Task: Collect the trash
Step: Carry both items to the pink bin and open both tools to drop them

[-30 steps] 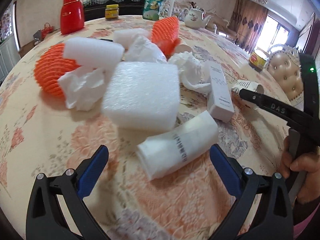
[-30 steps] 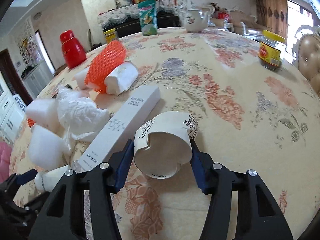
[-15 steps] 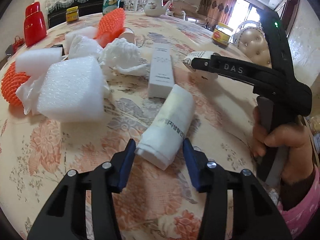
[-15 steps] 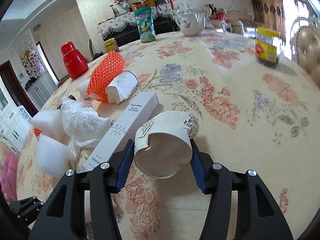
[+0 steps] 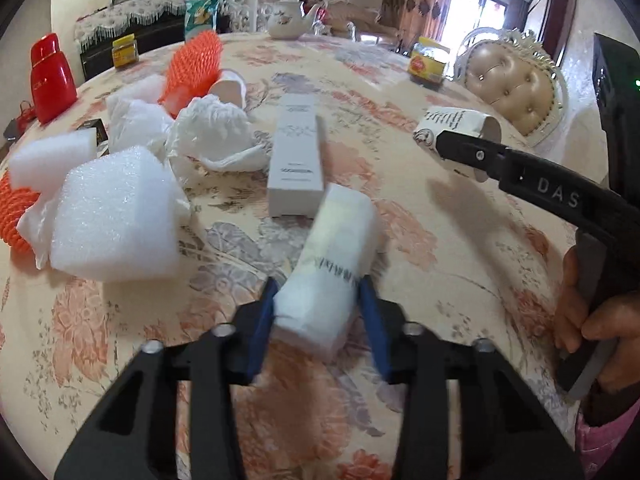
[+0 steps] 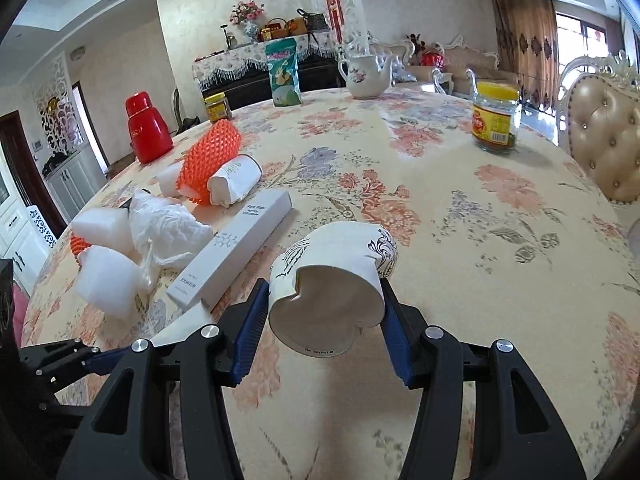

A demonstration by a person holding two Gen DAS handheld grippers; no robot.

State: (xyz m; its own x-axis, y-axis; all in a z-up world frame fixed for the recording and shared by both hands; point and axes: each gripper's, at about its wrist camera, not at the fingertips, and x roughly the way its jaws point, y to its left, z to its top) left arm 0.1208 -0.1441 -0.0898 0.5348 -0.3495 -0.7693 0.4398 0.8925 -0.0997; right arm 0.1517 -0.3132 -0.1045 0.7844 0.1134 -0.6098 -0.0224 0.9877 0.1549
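My left gripper (image 5: pixel 320 320) is shut on a white wrapped roll (image 5: pixel 332 264) with dark print, held just above the floral tablecloth (image 5: pixel 440 248). My right gripper (image 6: pixel 324 316) is shut on a crushed paper cup (image 6: pixel 332 280) with black print, lifted off the table; the cup also shows in the left wrist view (image 5: pixel 456 124). More trash lies on the table: a white carton (image 5: pixel 298 164), crumpled tissue (image 5: pixel 216 136), a foam block (image 5: pixel 112 216), orange fruit netting (image 5: pixel 192 72) and a second paper cup (image 6: pixel 236 180).
A red flask (image 6: pixel 146 128), a small yellow-lidded jar (image 6: pixel 218 108), a green snack bag (image 6: pixel 285 72), a teapot (image 6: pixel 366 72) and a sauce jar (image 6: pixel 496 118) stand along the far edge. A padded chair (image 6: pixel 604 132) is at the right.
My left gripper closed on the white roll and lifted its near end. My right gripper kept its hold on the paper cup and rose a little.
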